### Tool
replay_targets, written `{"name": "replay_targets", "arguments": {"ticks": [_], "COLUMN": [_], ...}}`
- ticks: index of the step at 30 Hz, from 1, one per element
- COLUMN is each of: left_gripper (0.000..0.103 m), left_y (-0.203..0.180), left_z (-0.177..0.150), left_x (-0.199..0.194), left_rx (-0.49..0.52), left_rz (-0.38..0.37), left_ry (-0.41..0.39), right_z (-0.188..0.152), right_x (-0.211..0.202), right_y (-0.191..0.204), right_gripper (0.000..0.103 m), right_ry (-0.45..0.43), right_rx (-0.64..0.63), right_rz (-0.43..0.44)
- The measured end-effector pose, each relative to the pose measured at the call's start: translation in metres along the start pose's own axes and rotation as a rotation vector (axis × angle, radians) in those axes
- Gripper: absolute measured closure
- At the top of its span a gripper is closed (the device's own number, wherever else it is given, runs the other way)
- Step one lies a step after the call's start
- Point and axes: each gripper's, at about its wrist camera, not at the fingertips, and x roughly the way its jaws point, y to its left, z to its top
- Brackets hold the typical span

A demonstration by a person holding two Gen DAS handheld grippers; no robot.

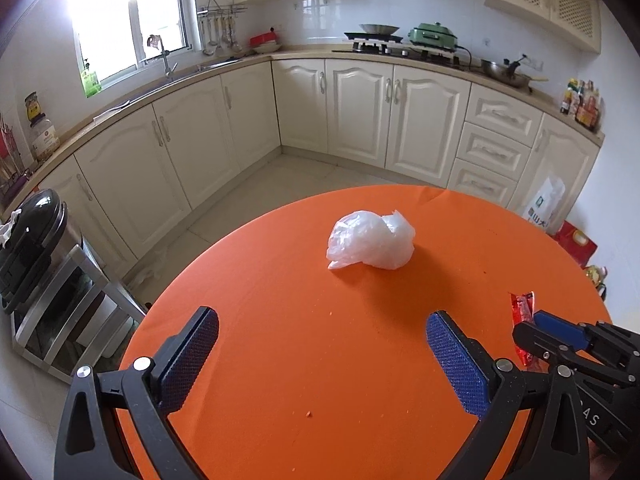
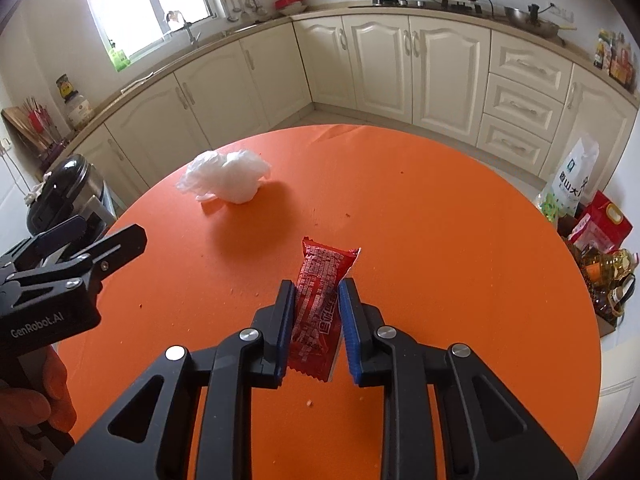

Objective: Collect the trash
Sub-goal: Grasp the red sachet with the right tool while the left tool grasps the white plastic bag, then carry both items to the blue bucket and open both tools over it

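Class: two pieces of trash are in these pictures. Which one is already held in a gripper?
The red wrapper, clamped in the right gripper. The crumpled white plastic bag lies untouched on the orange table.

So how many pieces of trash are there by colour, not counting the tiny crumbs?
White: 1, the crumpled plastic bag lying on the orange table.
Red: 1, the snack wrapper pinched in the right gripper.
Total: 2.

Cream cabinets (image 1: 360,116) line the kitchen; a green cooker (image 1: 434,35) sits beside the wok (image 1: 506,72).
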Motion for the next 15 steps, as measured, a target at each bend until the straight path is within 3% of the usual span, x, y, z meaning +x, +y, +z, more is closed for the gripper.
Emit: {"name": "replay_targets", "arguments": {"ticks": [12,13,14,15], "left_gripper": [0.004,0.012,0.03,0.034], "left_y": [-0.059,-0.06,-0.06,-0.058], "left_z": [0.081,0.085,0.088,0.091], "left_x": [0.135,0.144,0.153,0.161], "left_rx": [0.065,0.061,0.049,0.033], "left_rz": [0.029,0.014,-0.01,-0.043], "left_ry": [0.089,0.096,0.109,0.122], "right_z": [0.038,0.037,0.036,0.036], "right_x": [0.029,0.03,0.03,0.03], "right_y": [-0.029,-0.03,-0.031,-0.032], "right_gripper": [0.081,0.081,0.081,0.081], "right_ry": [0.011,0.012,0.013,0.014], "right_rx": [0.02,0.021,0.024,0.027], "right_rz": [-0.002,-0.003,-0.003,-0.004]}}
